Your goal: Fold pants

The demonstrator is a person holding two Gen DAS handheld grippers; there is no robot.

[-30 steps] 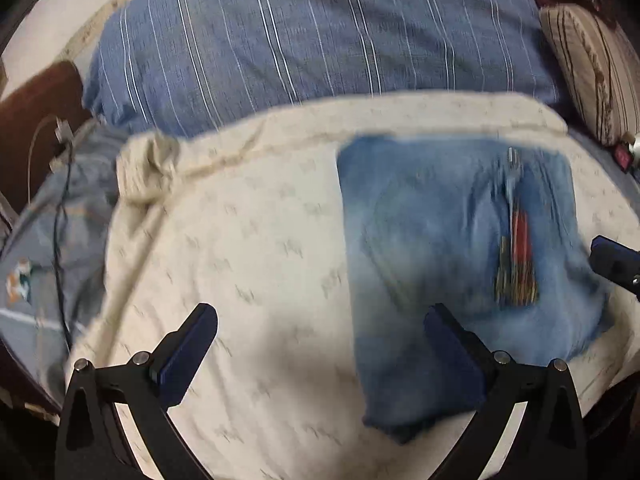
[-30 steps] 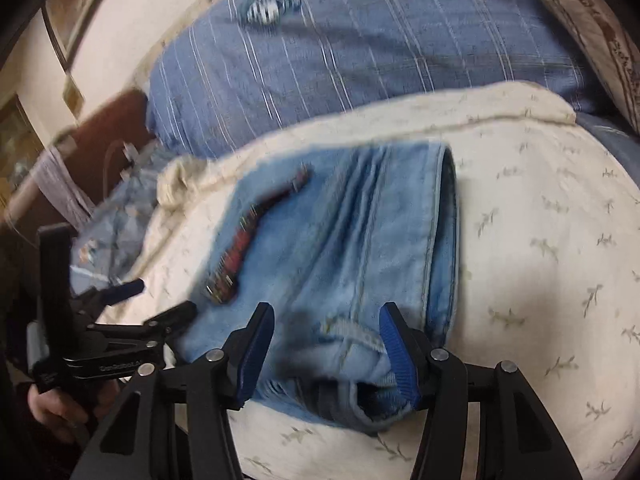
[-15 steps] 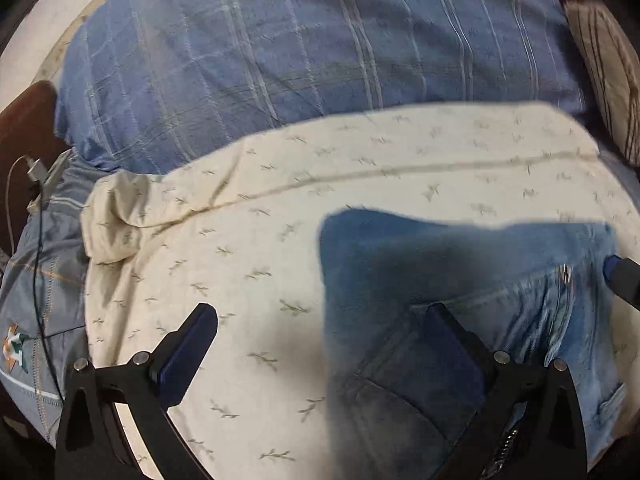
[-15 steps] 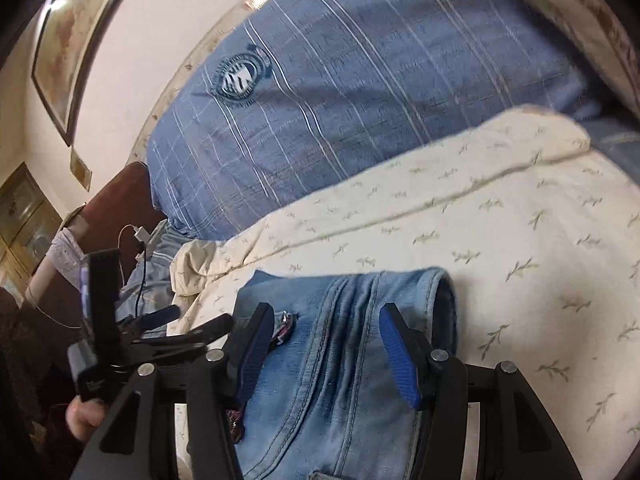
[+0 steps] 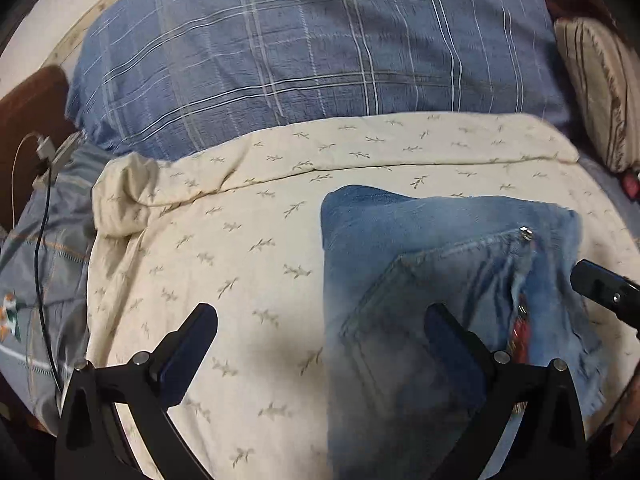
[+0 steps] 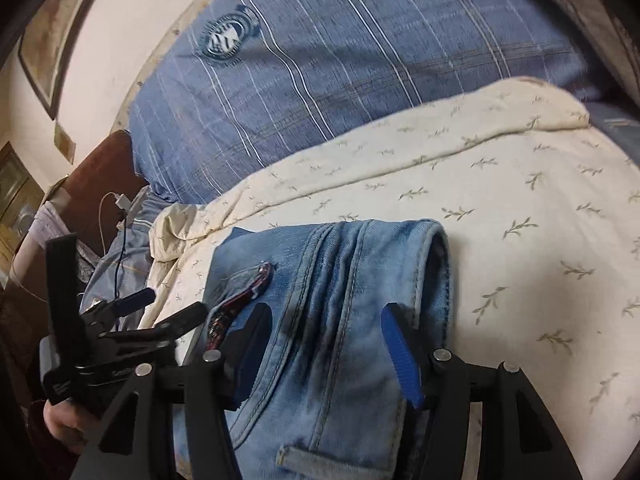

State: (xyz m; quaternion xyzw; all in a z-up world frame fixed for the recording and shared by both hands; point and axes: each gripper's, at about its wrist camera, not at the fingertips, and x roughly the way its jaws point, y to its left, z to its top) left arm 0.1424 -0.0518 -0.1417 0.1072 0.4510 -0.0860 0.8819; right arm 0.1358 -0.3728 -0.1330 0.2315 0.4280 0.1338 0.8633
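Observation:
The light blue jeans (image 5: 432, 264) lie folded into a compact rectangle on the cream leaf-print blanket (image 5: 240, 240). A back pocket and a red patterned strip face up. My left gripper (image 5: 320, 340) is open and empty, its right finger above the jeans' left part. In the right wrist view the jeans (image 6: 340, 300) lie under my right gripper (image 6: 328, 344), which is open and empty above the fold. The left gripper (image 6: 152, 308) shows at the left, held by a hand. The right gripper's tip shows in the left view (image 5: 600, 288).
A big blue striped pillow (image 5: 312, 52) lies behind the blanket. A striped beige cushion (image 5: 600, 92) sits at the far right. A charger cable (image 5: 40, 220) runs over grey-blue bedding at the left. A brown headboard (image 6: 96, 184) and framed pictures are on the wall.
Both grippers have pulled back and lifted a little from the jeans, which stay folded in place. Both views show more of the pillow now.

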